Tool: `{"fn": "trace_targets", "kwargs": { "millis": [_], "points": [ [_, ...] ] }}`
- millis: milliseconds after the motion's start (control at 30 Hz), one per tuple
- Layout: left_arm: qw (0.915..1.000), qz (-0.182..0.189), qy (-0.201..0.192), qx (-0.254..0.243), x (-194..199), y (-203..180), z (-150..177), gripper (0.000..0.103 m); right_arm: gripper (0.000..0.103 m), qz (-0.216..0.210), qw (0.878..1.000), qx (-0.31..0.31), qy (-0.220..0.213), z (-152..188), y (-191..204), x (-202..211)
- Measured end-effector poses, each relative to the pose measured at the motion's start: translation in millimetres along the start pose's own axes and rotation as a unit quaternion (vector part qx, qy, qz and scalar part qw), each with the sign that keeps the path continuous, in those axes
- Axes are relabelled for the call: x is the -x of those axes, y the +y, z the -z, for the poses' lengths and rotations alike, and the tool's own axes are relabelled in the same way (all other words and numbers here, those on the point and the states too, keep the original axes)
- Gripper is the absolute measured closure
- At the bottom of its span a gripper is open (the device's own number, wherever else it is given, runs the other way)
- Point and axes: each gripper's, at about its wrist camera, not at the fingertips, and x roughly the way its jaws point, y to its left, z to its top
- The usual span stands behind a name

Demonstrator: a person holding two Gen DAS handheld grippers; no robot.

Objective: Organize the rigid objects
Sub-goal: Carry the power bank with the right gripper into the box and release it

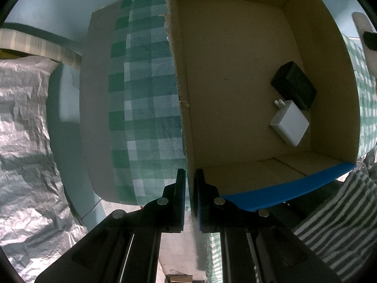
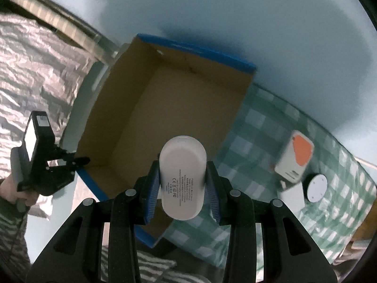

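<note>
Squarely between the right claw (image 2: 182, 189) fingers sits the white power bank (image 2: 181, 179).

Home-like room: worktop covered by green checked tablecloth (image 1: 146, 99), pale blue wall (image 2: 259, 23), crinkled silver foil sheet (image 1: 23, 118) beside it, cardboard box (image 2: 132, 99), small chargers (image 1: 288, 126) about.
</note>
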Motion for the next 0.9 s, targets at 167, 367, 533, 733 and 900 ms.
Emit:
{"fn": "trace_targets", "kwargs": {
  "millis": [167, 367, 533, 733, 900],
  "points": [
    [1.0000, 0.000, 0.000, 0.001, 0.4, -1.0, 0.0, 0.093, 0.066, 0.008, 1.000, 0.017, 0.018, -7.7, 9.0, -23.5],
    [1.0000, 0.001, 0.000, 0.002, 0.2, -1.1, 0.3, 0.093, 0.066, 0.039, 0.998, 0.043, 0.040, -9.1, 10.7, -50.5],
    [1.0000, 0.002, 0.000, 0.002, -0.4, -1.0, 0.6, 0.093, 0.066, 0.037, 0.998, 0.040, 0.043, -6.9, 6.4, -60.6],
    [1.0000, 0.003, 0.002, 0.002, -0.5, -1.1, 0.2, 0.093, 0.066, 0.042, 0.997, 0.041, 0.040, -3.7, 7.1, -65.0],
    [1.0000, 0.003, 0.002, 0.001, -0.3, -1.2, 0.3, 0.093, 0.066, 0.039, 0.998, 0.036, 0.036, -4.3, 7.4, -64.6]
  ]
}}
